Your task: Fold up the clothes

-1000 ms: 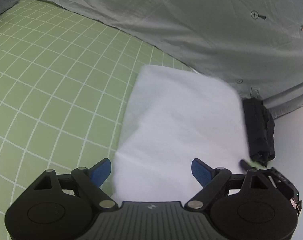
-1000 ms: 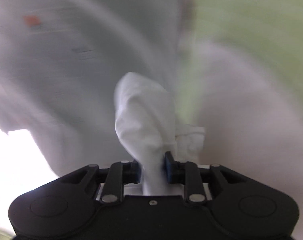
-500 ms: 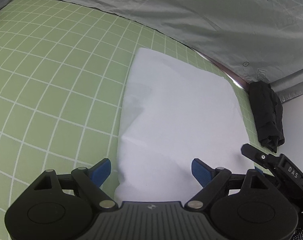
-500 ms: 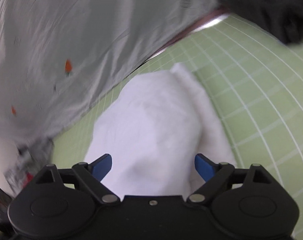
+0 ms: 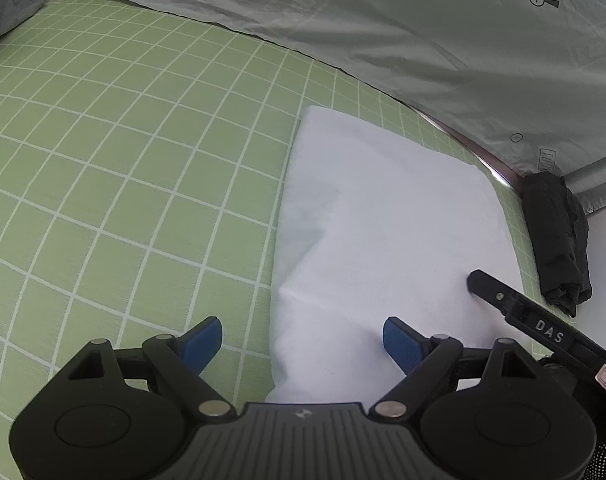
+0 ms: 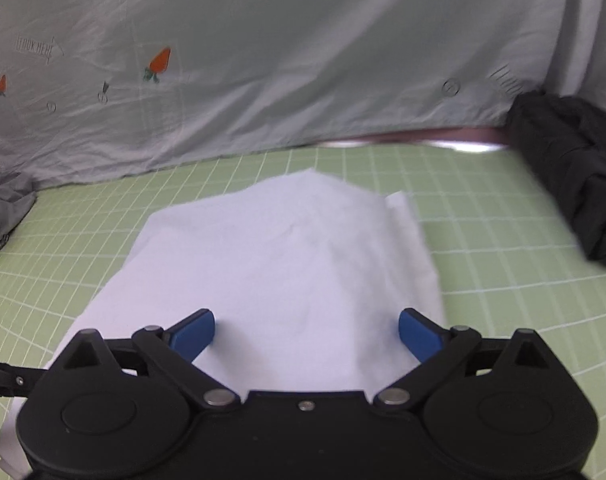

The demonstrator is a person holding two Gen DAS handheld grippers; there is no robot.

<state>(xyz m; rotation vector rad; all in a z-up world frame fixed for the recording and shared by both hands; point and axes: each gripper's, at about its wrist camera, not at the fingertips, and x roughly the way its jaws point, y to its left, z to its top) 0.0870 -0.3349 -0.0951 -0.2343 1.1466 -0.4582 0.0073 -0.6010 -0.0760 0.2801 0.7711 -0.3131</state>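
Observation:
A folded white garment point(image 5: 383, 232) lies flat on the green checked sheet point(image 5: 123, 160). It also shows in the right wrist view point(image 6: 283, 272). My left gripper point(image 5: 303, 342) is open and empty at the garment's near left edge. My right gripper point(image 6: 307, 334) is open and empty just above the garment's near side. One of the right gripper's black fingers point(image 5: 503, 296) reaches onto the garment in the left wrist view.
A grey quilt with carrot prints point(image 6: 303, 60) lies bunched behind the garment. A folded black garment point(image 6: 575, 168) sits at the right edge of the sheet, also in the left wrist view point(image 5: 559, 240). A crumpled grey cloth point(image 6: 3, 208) lies at the far left.
My right gripper let go of the white garment and opened. The garment now lies flat and folded. My left gripper stayed open and drew back a little.

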